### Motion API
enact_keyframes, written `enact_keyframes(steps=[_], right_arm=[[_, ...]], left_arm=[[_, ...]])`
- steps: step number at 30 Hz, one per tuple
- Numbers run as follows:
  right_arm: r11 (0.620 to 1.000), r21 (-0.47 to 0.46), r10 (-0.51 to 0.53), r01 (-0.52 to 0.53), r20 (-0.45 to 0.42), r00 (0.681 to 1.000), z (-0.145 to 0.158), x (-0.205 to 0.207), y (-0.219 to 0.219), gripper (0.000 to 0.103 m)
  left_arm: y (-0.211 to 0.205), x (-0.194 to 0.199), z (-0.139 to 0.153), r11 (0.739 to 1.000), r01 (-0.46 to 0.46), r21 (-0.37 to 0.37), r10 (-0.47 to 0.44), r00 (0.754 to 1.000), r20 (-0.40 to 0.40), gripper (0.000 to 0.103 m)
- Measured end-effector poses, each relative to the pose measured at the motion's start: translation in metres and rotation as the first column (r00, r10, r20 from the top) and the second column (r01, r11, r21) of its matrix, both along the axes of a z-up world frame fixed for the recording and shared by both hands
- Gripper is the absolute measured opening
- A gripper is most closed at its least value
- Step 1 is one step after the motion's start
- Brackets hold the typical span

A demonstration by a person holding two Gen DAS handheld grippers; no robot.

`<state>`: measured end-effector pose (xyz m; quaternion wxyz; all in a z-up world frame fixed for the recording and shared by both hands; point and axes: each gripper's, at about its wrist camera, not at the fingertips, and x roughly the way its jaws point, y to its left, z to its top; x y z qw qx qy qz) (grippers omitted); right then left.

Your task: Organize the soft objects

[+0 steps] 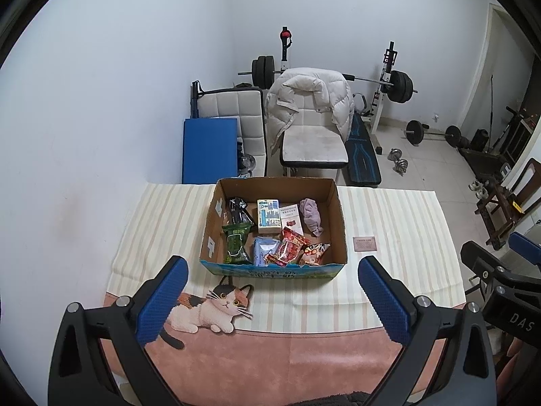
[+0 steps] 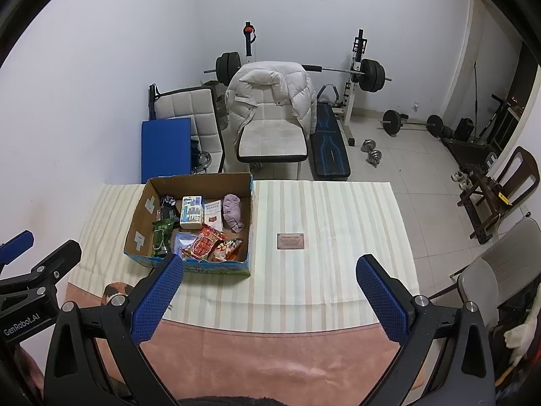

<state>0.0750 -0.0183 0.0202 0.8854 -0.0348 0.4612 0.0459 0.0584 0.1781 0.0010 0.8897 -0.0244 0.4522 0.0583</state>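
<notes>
Both the left gripper (image 1: pixel 273 272) and right gripper (image 2: pixel 269 270) hover spread wide and empty, short of the cardboard box (image 1: pixel 270 271); bare striped cloth (image 2: pixel 338 209) lies right of it.

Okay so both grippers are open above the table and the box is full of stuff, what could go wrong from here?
1. The snack bags overlap in the near half of the cardboard box, so a grasp there might drag a neighbour along.
2. The purple cloth lies close to the box's right wall; a hand-held gripper finger could catch the wall.
3. The box sits loose on the striped tablecloth, so a snagged pull may slide it.
</notes>
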Motion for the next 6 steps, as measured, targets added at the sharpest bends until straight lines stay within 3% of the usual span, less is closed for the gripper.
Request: enact_keyframes(steps=[6], right_arm=[[1.0, -0.002, -0.002, 0.002, 0.016, 1.0, 0.0042, -0.0031, -0.0009, 0.103]], left_arm=[[0.0023, -0.0024, 0.0, 1.0, 0.005, -0.002, -0.005, 1.0, 0.011, 0.103]])
